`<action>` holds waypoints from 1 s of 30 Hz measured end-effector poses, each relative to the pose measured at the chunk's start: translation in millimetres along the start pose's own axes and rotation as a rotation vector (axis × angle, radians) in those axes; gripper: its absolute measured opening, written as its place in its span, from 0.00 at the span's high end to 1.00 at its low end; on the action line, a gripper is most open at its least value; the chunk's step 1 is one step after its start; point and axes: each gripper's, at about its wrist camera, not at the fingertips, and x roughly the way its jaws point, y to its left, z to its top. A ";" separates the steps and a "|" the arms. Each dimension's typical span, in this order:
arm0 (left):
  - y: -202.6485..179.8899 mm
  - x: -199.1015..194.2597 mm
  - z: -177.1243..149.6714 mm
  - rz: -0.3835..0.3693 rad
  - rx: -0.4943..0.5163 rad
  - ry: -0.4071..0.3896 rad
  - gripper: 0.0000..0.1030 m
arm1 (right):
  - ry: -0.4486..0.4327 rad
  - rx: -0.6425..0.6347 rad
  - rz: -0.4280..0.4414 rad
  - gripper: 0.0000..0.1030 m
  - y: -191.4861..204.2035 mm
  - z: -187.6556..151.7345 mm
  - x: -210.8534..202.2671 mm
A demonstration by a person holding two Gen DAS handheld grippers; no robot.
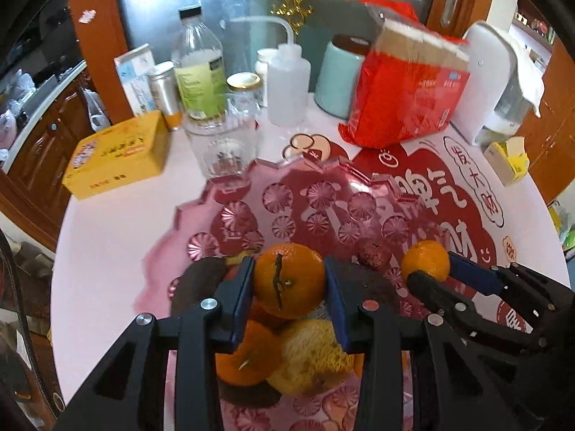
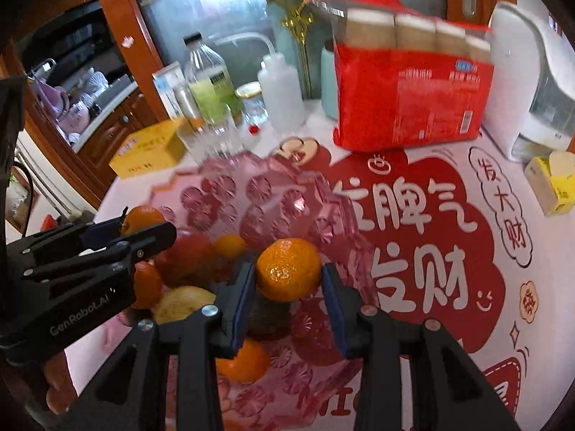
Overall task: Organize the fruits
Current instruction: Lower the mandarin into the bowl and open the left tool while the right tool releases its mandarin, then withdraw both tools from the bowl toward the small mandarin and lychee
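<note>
My left gripper [image 1: 289, 287] is shut on a mandarin [image 1: 287, 273] with a split in its peel, above a pink see-through fruit plate [image 1: 215, 194]. Under it in the plate lie another mandarin [image 1: 244, 355], a yellow fruit [image 1: 312, 355], a dark fruit [image 1: 197, 283] and a small dark red fruit [image 1: 373, 253]. My right gripper [image 2: 288, 280] is shut on a second mandarin [image 2: 287, 265] over the same plate [image 2: 201, 172], which also holds a red apple [image 2: 187, 255]. Each gripper shows in the other's view: the right [image 1: 433, 267] at the right, the left [image 2: 143, 222] at the left.
The plate sits on a round table with a red and white cloth [image 2: 413, 222]. Behind it stand a clear glass [image 1: 222, 147], a yellow box [image 1: 118, 154], a bottle [image 1: 199, 72], a squeeze bottle [image 1: 287, 82], a red tissue pack [image 1: 406, 89] and a white appliance [image 1: 492, 79].
</note>
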 end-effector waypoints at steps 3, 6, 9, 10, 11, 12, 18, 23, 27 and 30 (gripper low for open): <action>-3.5 9.8 -0.9 -0.004 0.005 0.010 0.60 | 0.008 -0.015 -0.017 0.62 0.2 -2.1 7.9; -3.4 13.0 -2.2 0.016 0.000 -0.002 0.40 | -0.014 -0.036 -0.046 0.62 0.7 -3.9 9.0; 3.9 10.4 -2.0 0.025 -0.034 -0.017 0.22 | -0.035 -0.036 -0.041 0.61 -2.5 -3.5 5.1; 7.5 7.0 -1.8 0.015 -0.054 -0.025 0.19 | -0.035 -0.033 -0.034 0.58 -3.8 -3.1 4.9; 9.1 4.7 -1.6 0.010 -0.065 -0.029 0.18 | -0.038 -0.028 -0.026 0.57 -5.1 -3.2 3.7; 10.7 1.8 -1.2 0.005 -0.073 -0.033 0.18 | -0.044 -0.024 -0.023 0.56 -5.9 -3.5 2.3; 10.8 -18.3 0.6 0.026 -0.074 -0.062 0.18 | -0.062 -0.005 -0.004 0.56 -6.5 -4.5 -7.7; 9.2 -41.3 -1.9 0.036 -0.079 -0.087 0.17 | -0.082 -0.024 -0.002 0.56 -0.4 -5.6 -22.3; 7.9 -62.4 -4.4 0.038 -0.085 -0.107 0.17 | -0.102 -0.036 0.004 0.56 4.7 -7.3 -39.0; 7.0 -79.9 -7.7 0.038 -0.091 -0.122 0.15 | -0.121 -0.048 0.004 0.56 9.1 -9.3 -55.3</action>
